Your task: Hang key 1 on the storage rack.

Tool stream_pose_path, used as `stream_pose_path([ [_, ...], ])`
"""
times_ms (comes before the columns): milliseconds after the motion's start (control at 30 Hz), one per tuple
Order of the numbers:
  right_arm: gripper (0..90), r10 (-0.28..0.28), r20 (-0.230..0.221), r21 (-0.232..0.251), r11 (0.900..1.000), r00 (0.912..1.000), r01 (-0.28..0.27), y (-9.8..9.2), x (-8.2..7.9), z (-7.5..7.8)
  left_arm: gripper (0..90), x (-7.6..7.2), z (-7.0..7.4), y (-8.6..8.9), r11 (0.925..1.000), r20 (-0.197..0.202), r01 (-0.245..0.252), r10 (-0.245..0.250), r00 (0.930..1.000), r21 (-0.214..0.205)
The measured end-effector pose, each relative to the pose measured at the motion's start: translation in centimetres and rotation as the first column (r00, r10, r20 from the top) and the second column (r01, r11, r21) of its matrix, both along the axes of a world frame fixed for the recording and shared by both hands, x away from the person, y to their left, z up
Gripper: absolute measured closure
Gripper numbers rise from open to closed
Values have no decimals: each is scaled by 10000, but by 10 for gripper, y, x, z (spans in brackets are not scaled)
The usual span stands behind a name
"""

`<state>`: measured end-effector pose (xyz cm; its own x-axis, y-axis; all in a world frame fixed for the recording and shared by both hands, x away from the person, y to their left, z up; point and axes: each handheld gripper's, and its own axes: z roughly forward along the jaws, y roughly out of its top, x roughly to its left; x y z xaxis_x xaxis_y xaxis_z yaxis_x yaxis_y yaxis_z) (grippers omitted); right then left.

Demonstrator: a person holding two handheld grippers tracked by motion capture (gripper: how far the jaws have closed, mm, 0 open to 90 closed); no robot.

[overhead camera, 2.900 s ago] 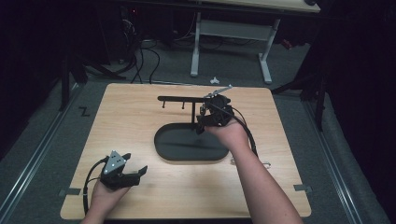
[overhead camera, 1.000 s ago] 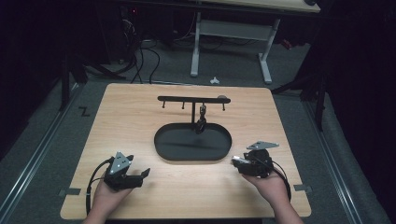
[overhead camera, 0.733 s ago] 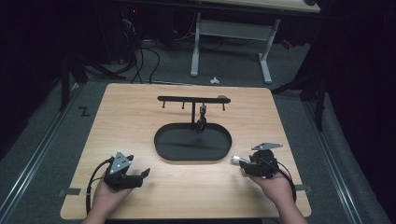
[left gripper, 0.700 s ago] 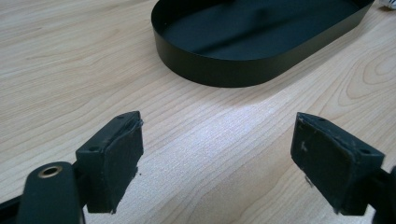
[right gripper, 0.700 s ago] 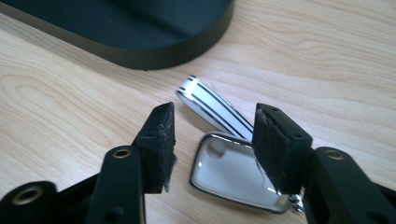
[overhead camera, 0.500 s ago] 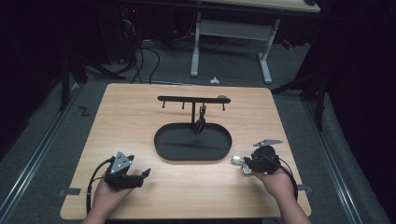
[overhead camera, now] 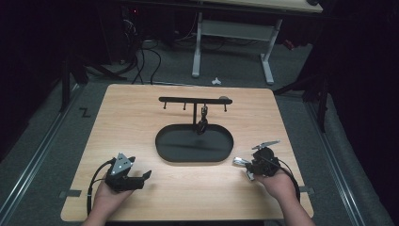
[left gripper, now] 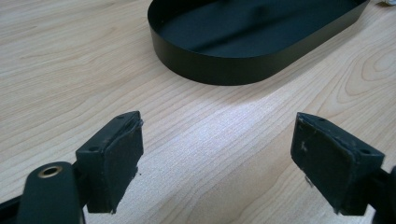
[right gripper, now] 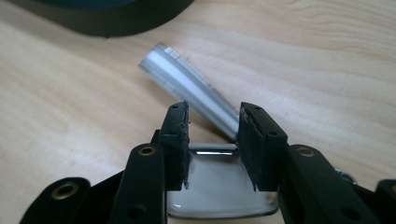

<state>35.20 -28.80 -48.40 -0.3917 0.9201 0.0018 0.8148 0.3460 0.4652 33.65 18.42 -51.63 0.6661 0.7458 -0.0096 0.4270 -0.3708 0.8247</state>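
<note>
Right gripper (right gripper: pixel 212 140) clamped on silver metal tool (right gripper: pixel 187 88), handle jutting beyond jaws toward black oval tray (overhead camera: pixel 194 143) (near table's right). Left gripper (left gripper: pixel 217 158) open, empty.

Dim high view with near-black surroundings, evenly lit pale wooden tabletop (overhead camera: pixel 141 117), soft grainy detail, bright close gripper views, white glare along the shiny silver metal handle (right gripper: pixel 187 86), blurred black oval metal tray (left gripper: pixel 243 42) behind sharp foreground jaws

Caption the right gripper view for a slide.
Right gripper shut on a shiny metal tool above the wooden table.
</note>
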Motion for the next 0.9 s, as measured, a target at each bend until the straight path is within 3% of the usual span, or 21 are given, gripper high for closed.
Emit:
stream_pose_path([
  [67,629,242,-163,164,9996,9996,-239,3,-12,-2,175,0,0,-1,10000,0,8,-8,10000,15],
  [133,623,355,1,216,9991,9994,-355,3,-18,1,175,0,-1,-1,10000,-20,34,-33,10000,31],
  [233,627,78,458,383,9992,9989,-95,-7,-23,12,175,0,-1,-2,9999,-83,89,-88,9999,74],
  [333,686,-458,664,109,9989,9967,452,-25,-23,19,175,0,-1,-3,9999,-39,73,-73,10000,83],
  [433,748,-1032,239,-203,9944,9944,1037,-44,-25,13,175,0,-1,-2,10000,-48,41,-41,10000,70],
  [567,769,-1437,-306,-454,9888,9891,1422,-56,-26,-2,175,0,-1,-3,9999,-56,48,-47,10000,91],
  [733,769,-1579,-288,-539,9863,9870,1562,-58,-11,-10,175,-1,-2,-5,9998,-86,113,-111,9999,140],
  [900,764,-1458,-326,-421,9886,9888,1444,-46,21,-13,175,-1,-3,-4,9999,-110,73,-71,9999,141],
])
